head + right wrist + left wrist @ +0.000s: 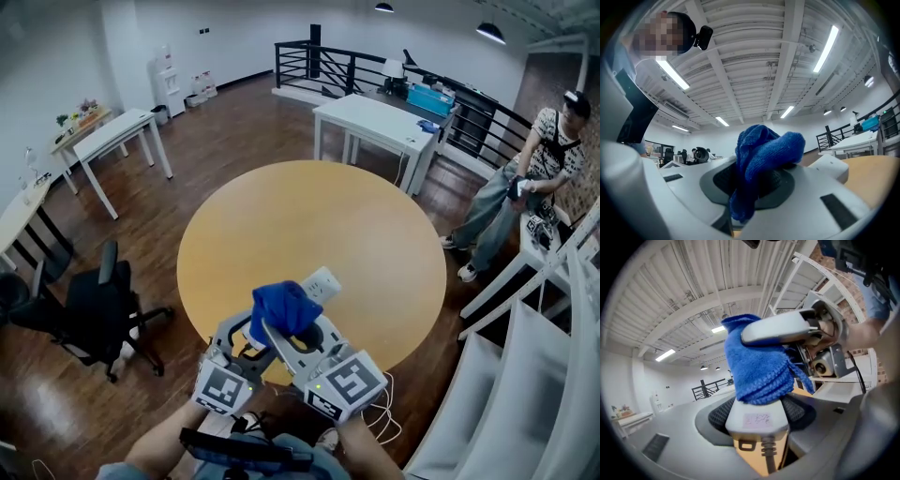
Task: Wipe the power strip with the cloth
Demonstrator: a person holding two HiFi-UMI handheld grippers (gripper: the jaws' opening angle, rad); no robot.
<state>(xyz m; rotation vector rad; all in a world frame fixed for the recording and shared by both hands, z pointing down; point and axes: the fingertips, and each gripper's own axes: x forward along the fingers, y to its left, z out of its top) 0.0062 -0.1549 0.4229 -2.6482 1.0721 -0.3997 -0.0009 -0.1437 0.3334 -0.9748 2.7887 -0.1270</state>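
A white power strip (322,284), with a small label and a cord at its near end, is clamped between the jaws of the left gripper (246,345), over the near edge of the round wooden counter (309,216). A bunched blue cloth (284,307), pinched tight in the right gripper (314,349), rests against the strip. It covers all but the strip's far end when seen from above.

1. A round table (375,234) with a pale wooden top stands on the dark wood floor (234,122).
2. Also on that floor: a black office chair (94,314) at the round table's 8 o'clock, one white table (117,136) at 10 o'clock, and another white table (375,117) at 1 o'clock.
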